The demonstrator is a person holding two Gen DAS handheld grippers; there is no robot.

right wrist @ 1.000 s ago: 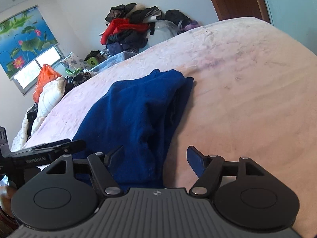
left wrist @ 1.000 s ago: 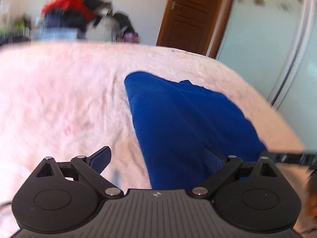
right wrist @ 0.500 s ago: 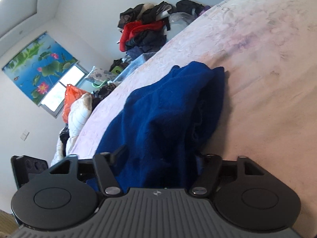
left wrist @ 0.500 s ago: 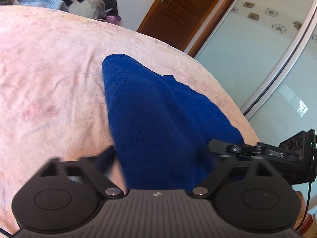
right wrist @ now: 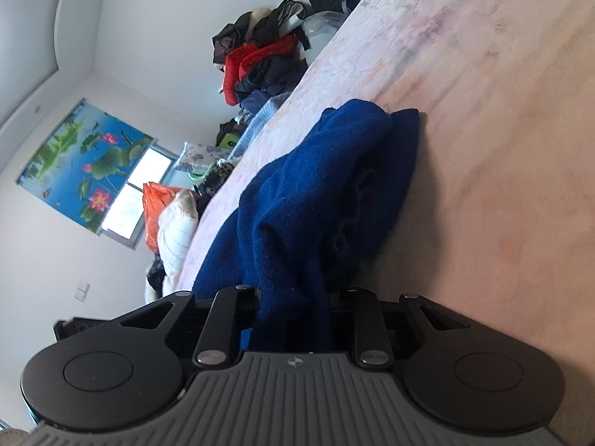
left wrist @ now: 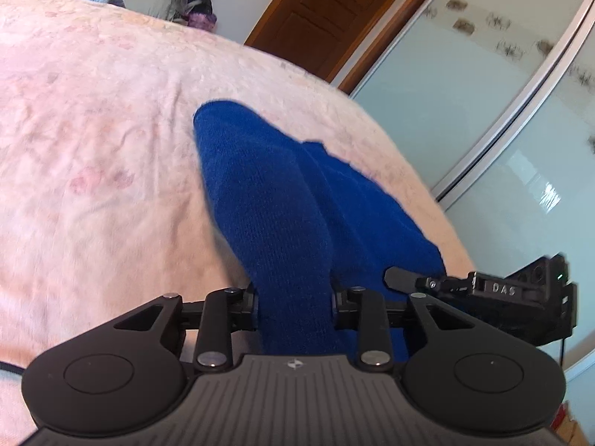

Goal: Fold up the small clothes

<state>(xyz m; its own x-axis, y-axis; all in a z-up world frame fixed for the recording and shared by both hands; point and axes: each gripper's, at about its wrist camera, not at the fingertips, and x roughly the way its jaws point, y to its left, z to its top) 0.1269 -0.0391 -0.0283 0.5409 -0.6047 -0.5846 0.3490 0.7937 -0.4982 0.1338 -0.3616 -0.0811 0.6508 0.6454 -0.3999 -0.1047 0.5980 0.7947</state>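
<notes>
- One blue knitted garment (left wrist: 297,200) is shown on the pink bedspread (left wrist: 93,148), its near edge drawn up and gathered between the fingers of both grippers.
- The left gripper (left wrist: 295,303) is clenched on a bunched fold of the garment; the cloth runs forward from between the fingers to a rounded far end lying on the bedspread.
- The right gripper (right wrist: 293,303) is likewise clamped on the near edge of the garment (right wrist: 327,193), which is ridged and lifted toward it.
- Compared with one second earlier, both pairs of fingers, then spread wide with the garment lying flat, are now closed on it, and the right view is tilted.
- Counted: one garment, two grippers; the right gripper (left wrist: 479,290) is visible just beside the left.
</notes>
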